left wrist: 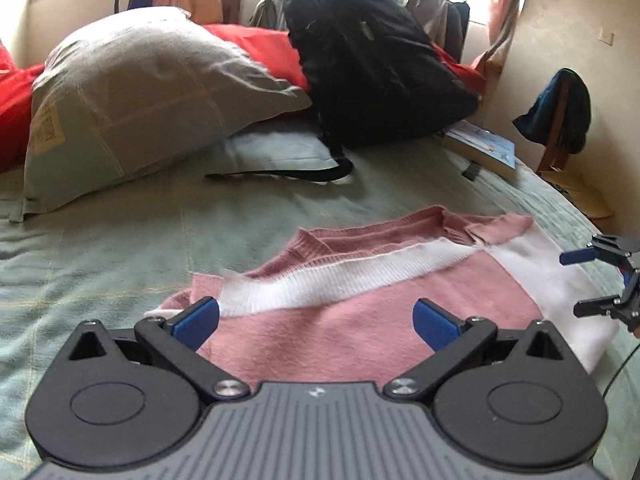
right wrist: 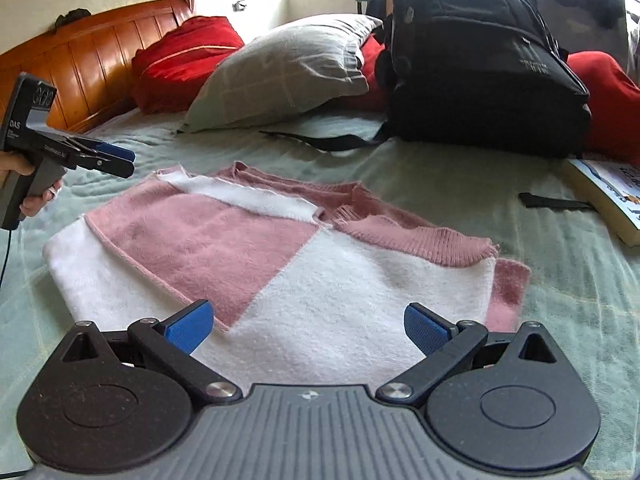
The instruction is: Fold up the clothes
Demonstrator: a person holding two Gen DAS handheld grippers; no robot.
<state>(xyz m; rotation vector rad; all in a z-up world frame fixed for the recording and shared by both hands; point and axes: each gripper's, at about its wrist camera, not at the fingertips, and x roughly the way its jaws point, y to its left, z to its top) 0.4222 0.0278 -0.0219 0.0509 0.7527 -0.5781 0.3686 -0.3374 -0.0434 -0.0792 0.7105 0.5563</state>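
While the pink and white sweater [right wrist: 256, 256] lies folded into a compact block on the pale green bedspread [right wrist: 560, 280], both grippers hang just over its near edges with nothing between their blue pads. From the left wrist camera, the left gripper [left wrist: 316, 320] is spread wide above the pink part of the sweater [left wrist: 340, 320], and a white band runs slantwise across the fabric ahead of it. At the far right of that view the right gripper [left wrist: 580, 280] shows side-on, its fingers apart, beside the sweater's white corner. From the right wrist camera, the right gripper [right wrist: 308, 326] is equally wide, its pads over the white panel near the front edge. A ribbed pink cuff lies folded across the top of the sweater. At the left edge of that view a hand [right wrist: 28, 196] grips the left gripper's handle, and that gripper points across the bed beside the sweater. Behind the sweater sit a grey pillow [right wrist: 288, 72], a black backpack [right wrist: 480, 68] with a strap trailing onto the bedspread, red bedding [right wrist: 184, 56] and a book [right wrist: 604, 196] at the right.
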